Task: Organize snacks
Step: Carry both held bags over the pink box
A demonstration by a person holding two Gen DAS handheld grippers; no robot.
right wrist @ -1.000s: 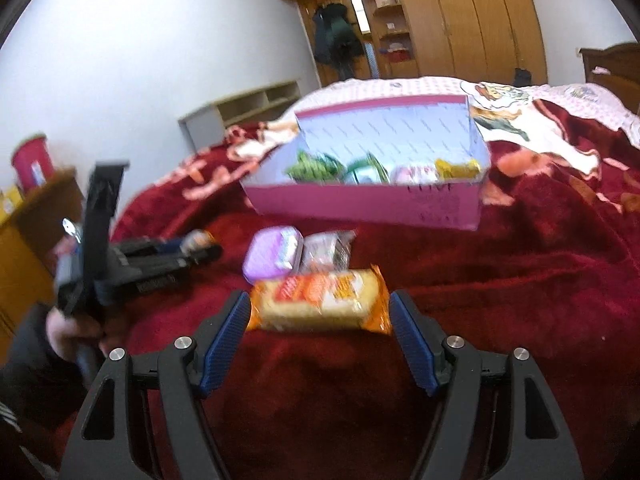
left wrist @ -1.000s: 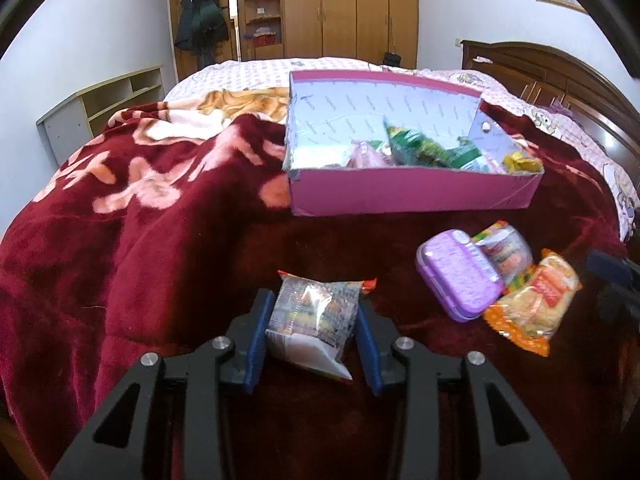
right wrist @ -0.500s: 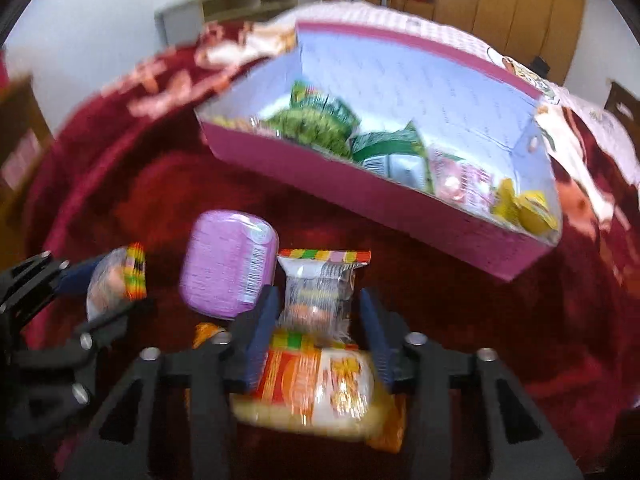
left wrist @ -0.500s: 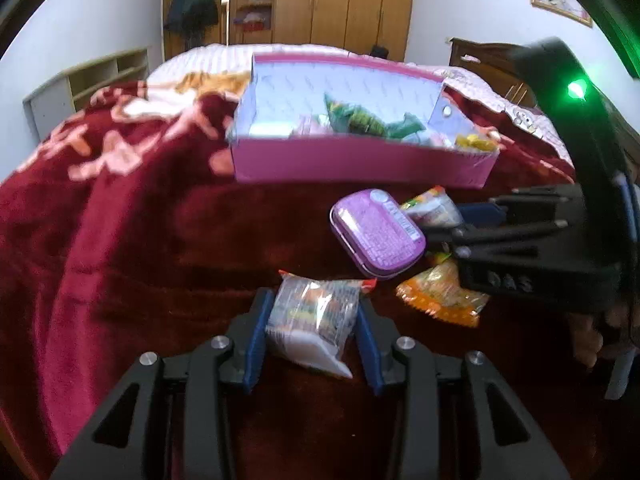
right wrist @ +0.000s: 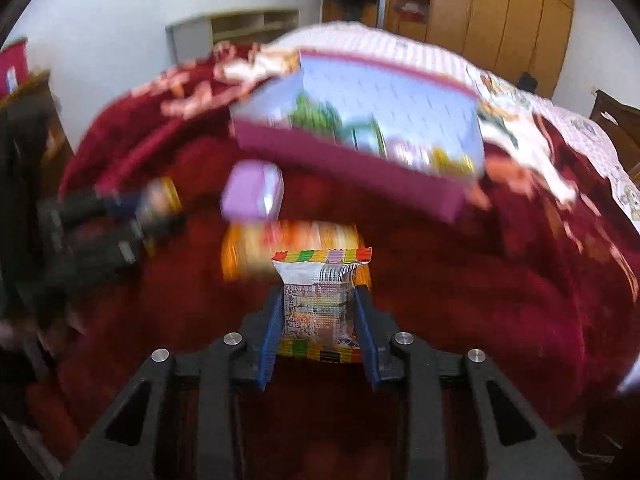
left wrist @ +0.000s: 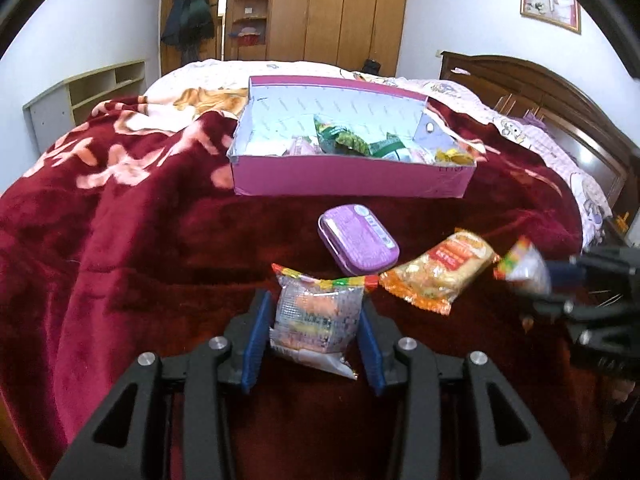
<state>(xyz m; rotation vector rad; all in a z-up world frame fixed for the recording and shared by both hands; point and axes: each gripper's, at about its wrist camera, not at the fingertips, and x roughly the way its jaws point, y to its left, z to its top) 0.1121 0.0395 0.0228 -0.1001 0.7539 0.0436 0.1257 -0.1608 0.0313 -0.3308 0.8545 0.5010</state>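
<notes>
My left gripper grips a clear snack packet with a striped top edge, held over the red blanket; its jaws are opening slightly while the pads still touch the packet. At the right edge my right gripper carries a similar small packet. In the right wrist view that gripper is closing on its packet, which is lifted off the bed. Ahead stands the pink box with several snacks inside. A purple tin and an orange cake packet lie before it.
A dark red flowered blanket covers the bed. The wooden headboard runs along the right, a wardrobe stands at the back, and a low shelf unit sits at the left wall. The right wrist view is motion-blurred.
My right gripper shut on the small packet beside the purple tin, lifted it and drew back to the right. The left gripper moved a little with its packet.
</notes>
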